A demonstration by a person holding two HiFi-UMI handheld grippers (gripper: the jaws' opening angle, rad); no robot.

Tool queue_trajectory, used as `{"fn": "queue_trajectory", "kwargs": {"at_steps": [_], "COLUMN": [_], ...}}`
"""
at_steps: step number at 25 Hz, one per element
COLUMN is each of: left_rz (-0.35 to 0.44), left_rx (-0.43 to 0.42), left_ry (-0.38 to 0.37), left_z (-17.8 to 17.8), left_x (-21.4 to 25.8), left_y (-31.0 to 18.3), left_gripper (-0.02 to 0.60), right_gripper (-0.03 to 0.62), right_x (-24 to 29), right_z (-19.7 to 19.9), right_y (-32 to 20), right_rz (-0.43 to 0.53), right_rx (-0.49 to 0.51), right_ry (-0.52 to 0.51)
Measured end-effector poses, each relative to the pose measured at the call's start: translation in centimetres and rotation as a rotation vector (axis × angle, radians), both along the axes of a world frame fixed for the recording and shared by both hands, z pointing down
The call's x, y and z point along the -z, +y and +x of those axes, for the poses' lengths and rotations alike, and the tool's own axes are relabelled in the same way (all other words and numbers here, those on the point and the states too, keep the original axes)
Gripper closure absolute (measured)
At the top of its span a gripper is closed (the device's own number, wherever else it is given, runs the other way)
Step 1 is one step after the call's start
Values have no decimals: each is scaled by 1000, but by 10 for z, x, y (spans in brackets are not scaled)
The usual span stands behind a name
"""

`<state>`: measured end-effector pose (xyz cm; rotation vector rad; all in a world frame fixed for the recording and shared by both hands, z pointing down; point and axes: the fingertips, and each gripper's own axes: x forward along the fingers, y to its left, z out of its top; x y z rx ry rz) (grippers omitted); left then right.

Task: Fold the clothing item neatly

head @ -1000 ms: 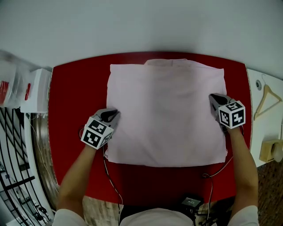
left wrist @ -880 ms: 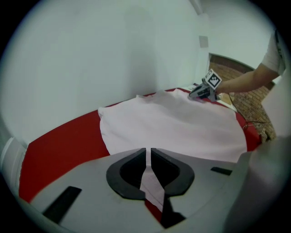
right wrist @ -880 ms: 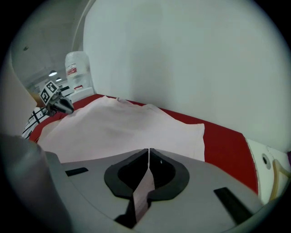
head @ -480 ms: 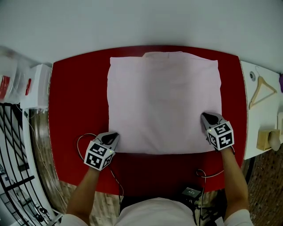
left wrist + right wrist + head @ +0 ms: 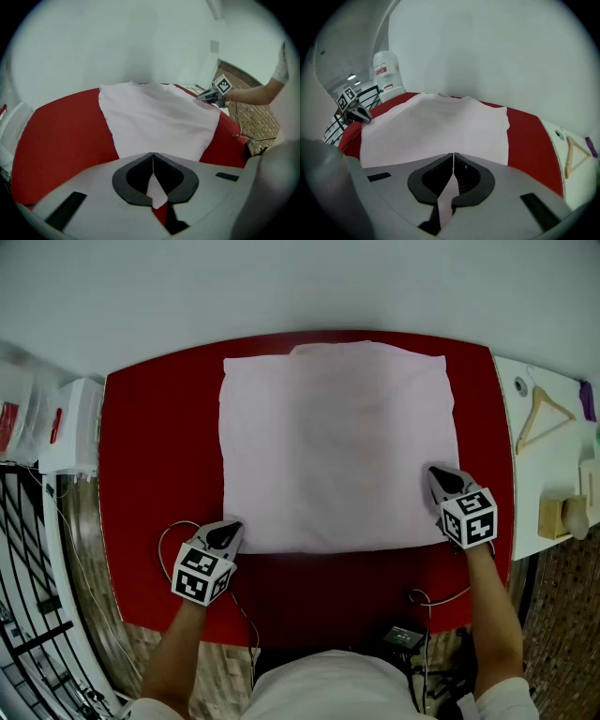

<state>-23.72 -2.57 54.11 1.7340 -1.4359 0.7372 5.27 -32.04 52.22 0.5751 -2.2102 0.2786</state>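
A pale pink garment (image 5: pixel 337 446) lies flat on the red table (image 5: pixel 159 456). My left gripper (image 5: pixel 228 529) sits at its near left corner. Its jaws have just been closing, and in the left gripper view (image 5: pixel 153 154) they stand shut with a strip of the pink cloth (image 5: pixel 154 122) pinched between them. My right gripper (image 5: pixel 434 472) is on the garment's right edge, a little up from the near right corner. The right gripper view (image 5: pixel 453 154) shows shut jaws with pink cloth (image 5: pixel 436 126) running through them.
A white side table at the right carries a wooden hanger (image 5: pixel 542 413) and a wooden block (image 5: pixel 553 518). A white box (image 5: pixel 70 427) and a black rack stand left of the table. A black device (image 5: pixel 403 636) and cables lie at the near edge.
Both grippers have moved from the middle of the garment's sides toward me. The left one now sits at the near left corner.
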Motion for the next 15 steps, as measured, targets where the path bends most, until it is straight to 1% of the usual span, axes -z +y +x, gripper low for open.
{"fn": "queue_trajectory", "kwargs": {"at_steps": [3, 7, 8, 12, 15], "left_rz": [-7, -54, -60, -62, -59], "left_rx": [-21, -16, -12, 6, 16], "left_ry": [17, 41, 53, 93, 108], "left_z": [17, 26, 26, 28, 29], "left_x": [0, -19, -22, -25, -26], "left_y": [10, 25, 29, 39, 42], "left_gripper": [575, 575, 576, 577, 577], "right_gripper": [577, 578, 577, 579, 579], "right_x": [11, -17, -24, -29, -29], "right_z": [20, 62, 69, 84, 88], "right_y": [33, 68, 71, 69, 67], "right_rz": [-25, -54, -64, -108, -87], "right_rx": [-13, -29, -44, -125, -129], "right_ry": [-16, 87, 90, 12, 13]}}
